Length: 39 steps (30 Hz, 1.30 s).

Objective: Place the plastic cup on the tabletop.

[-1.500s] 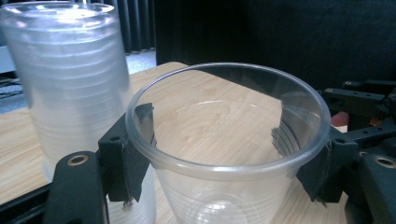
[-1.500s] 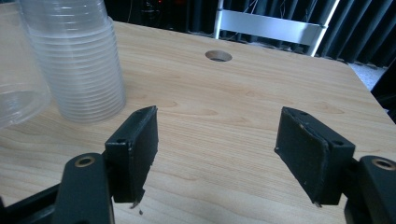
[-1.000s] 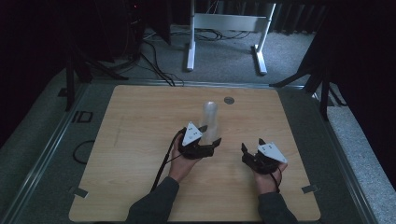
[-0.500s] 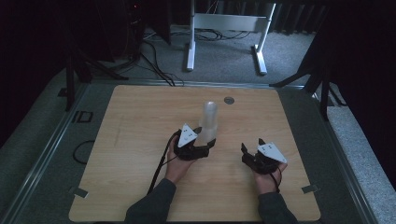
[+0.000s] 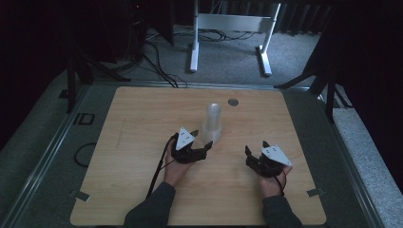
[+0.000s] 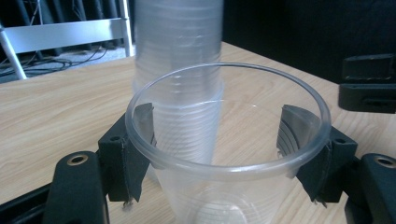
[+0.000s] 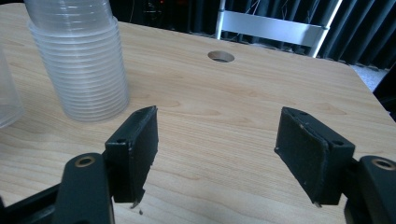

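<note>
One clear cup (image 6: pixel 229 154) is gripped by the left tongs (image 6: pixel 224 154) at frame centre, already separated from the stack (image 5: pixel 212 124); the right tongs (image 7: pixel 219 154) are held open, empty

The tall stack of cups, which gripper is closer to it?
Left. The left gripper, holding a single cup, sits right beside the stack of cups; the right gripper is farther off.

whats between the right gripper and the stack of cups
Only bare wooden table. In the right gripper view the open right gripper holds nothing, and no object lies before the stack of clear plastic cups. The high view agrees.
</note>
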Each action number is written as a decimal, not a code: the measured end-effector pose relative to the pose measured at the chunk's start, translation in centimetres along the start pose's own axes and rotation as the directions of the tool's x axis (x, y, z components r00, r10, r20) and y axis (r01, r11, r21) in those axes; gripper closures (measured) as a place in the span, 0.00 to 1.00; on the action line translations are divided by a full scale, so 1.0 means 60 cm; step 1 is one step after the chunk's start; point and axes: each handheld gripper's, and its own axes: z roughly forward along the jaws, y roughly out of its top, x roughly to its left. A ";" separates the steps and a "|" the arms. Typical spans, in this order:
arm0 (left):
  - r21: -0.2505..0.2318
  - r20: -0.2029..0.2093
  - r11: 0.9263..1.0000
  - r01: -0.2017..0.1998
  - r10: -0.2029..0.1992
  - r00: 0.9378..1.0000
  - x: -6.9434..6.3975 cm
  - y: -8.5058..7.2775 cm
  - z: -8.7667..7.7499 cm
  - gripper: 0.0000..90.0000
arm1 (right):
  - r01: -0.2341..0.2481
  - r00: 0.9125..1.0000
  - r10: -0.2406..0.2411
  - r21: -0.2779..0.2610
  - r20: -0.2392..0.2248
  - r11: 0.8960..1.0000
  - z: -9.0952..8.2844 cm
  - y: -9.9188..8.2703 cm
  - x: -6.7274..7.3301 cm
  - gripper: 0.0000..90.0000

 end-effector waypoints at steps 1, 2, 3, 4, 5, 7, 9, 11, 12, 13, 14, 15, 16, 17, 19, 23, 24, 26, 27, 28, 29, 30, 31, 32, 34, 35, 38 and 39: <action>0.000 0.000 1.000 0.000 0.000 1.000 0.000 0.000 0.000 0.31 | 0.000 1.000 0.000 0.000 0.000 1.000 0.000 0.000 0.000 0.33; 0.007 -0.007 1.000 0.001 -0.001 1.000 0.005 -0.004 0.000 0.31 | -0.001 1.000 0.001 -0.001 -0.001 1.000 0.000 0.000 0.000 0.33; 0.007 -0.007 1.000 0.001 -0.001 1.000 0.005 -0.004 0.000 0.31 | -0.001 1.000 0.001 -0.001 -0.001 1.000 0.000 0.000 0.000 0.33; 0.009 -0.009 1.000 0.006 -0.006 1.000 0.007 -0.007 0.000 0.31 | 0.000 1.000 0.000 0.000 0.000 1.000 0.000 0.000 0.000 0.33; 0.009 -0.009 1.000 0.006 -0.006 1.000 0.007 -0.007 0.000 0.31 | 0.000 1.000 0.000 0.000 0.000 1.000 0.000 0.000 0.000 0.33; 0.010 -0.015 1.000 0.009 -0.008 1.000 0.009 -0.010 0.000 0.31 | -0.001 1.000 0.001 0.000 -0.001 1.000 0.000 0.000 0.000 0.33; 0.013 -0.017 1.000 0.011 -0.010 1.000 0.012 -0.013 0.000 0.31 | -0.001 1.000 0.001 0.000 0.000 1.000 0.000 0.000 0.000 0.33; 0.013 -0.021 1.000 0.011 -0.011 1.000 0.014 -0.014 -0.001 0.31 | 0.000 1.000 0.000 0.001 -0.001 1.000 0.000 0.000 0.001 0.33; 0.013 -0.023 1.000 0.011 -0.010 1.000 0.015 -0.015 -0.001 0.31 | 0.000 1.000 0.000 0.001 -0.001 1.000 0.000 0.000 0.001 0.33; 0.014 -0.025 1.000 0.012 -0.012 1.000 0.016 -0.016 -0.002 0.31 | 0.001 1.000 -0.001 0.001 -0.001 1.000 0.001 -0.001 0.001 0.33; 0.015 -0.029 1.000 0.012 -0.011 1.000 0.017 -0.017 -0.002 0.31 | 0.001 1.000 -0.001 0.001 -0.001 1.000 0.001 -0.001 0.001 0.33; 0.014 -0.031 1.000 0.012 -0.011 0.999 0.018 -0.018 -0.002 0.31 | 0.002 1.000 -0.002 0.002 -0.001 1.000 0.001 -0.001 0.001 0.33; 0.016 -0.036 1.000 0.015 -0.014 0.999 0.021 -0.019 -0.004 0.31 | 0.001 1.000 -0.001 0.002 -0.002 1.000 0.001 -0.001 0.001 0.33; 0.016 -0.036 1.000 0.015 -0.014 0.999 0.021 -0.019 -0.004 0.31 | 0.001 1.000 -0.001 0.002 -0.002 1.000 0.001 -0.001 0.001 0.33; 0.016 -0.040 1.000 0.016 -0.015 0.999 0.024 -0.021 -0.005 0.31 | 0.002 1.000 -0.002 0.002 -0.003 1.000 0.001 -0.001 0.001 0.33; 0.022 -0.054 1.000 0.008 -0.006 0.998 0.027 -0.023 -0.007 0.31 | 0.002 1.000 -0.002 0.001 -0.003 1.000 0.001 -0.001 0.001 0.33; 0.023 -0.058 1.000 0.005 -0.004 0.998 0.028 -0.024 -0.007 0.31 | 0.002 1.000 -0.002 0.001 -0.004 1.000 0.001 -0.001 0.002 0.33; 0.024 -0.062 1.000 0.009 -0.007 0.998 0.031 -0.025 -0.008 0.31 | 0.004 1.000 -0.004 0.001 -0.005 1.000 0.001 -0.001 0.002 0.33; 0.025 -0.063 1.000 0.009 -0.007 0.998 0.032 -0.026 -0.008 0.31 | 0.004 1.000 -0.004 0.001 -0.005 1.000 0.001 -0.001 0.002 0.33; 0.026 -0.066 1.000 0.011 -0.009 0.998 0.032 -0.027 -0.008 0.31 | 0.004 1.000 -0.004 0.002 -0.005 1.000 0.001 -0.001 0.002 0.33; 0.026 -0.067 1.000 0.011 -0.009 0.998 0.033 -0.027 -0.008 0.31 | 0.004 1.000 -0.004 0.002 -0.005 1.000 0.001 -0.001 0.002 0.33; 0.027 -0.068 1.000 0.013 -0.011 0.998 0.033 -0.028 -0.008 0.31 | 0.004 1.000 -0.004 0.002 -0.005 1.000 0.001 -0.001 0.002 0.33; 0.029 -0.069 1.000 0.012 -0.010 0.998 0.034 -0.029 -0.009 0.31 | 0.004 1.000 -0.004 0.002 -0.005 1.000 0.001 -0.001 0.002 0.33; 0.029 -0.069 1.000 0.012 -0.010 0.998 0.034 -0.029 -0.009 0.31 | 0.004 1.000 -0.004 0.002 -0.005 1.000 0.001 -0.001 0.002 0.33; 0.036 -0.074 0.999 0.012 -0.010 0.997 0.037 -0.032 -0.009 0.31 | 0.002 1.000 -0.002 0.001 -0.004 1.000 0.001 -0.001 0.001 0.33; 0.035 -0.076 0.999 0.013 -0.011 0.997 0.038 -0.033 -0.009 0.31 | 0.002 1.000 -0.002 0.001 -0.004 1.000 0.001 -0.001 0.001 0.33; 0.038 -0.080 0.999 0.013 -0.010 0.997 0.040 -0.034 -0.010 0.31 | 0.001 1.000 -0.001 0.001 -0.004 1.000 0.001 -0.001 0.002 0.33; 0.039 -0.082 0.999 0.013 -0.009 0.997 0.041 -0.035 -0.010 0.31 | 0.002 1.000 -0.002 0.001 -0.004 1.000 0.001 -0.001 0.002 0.33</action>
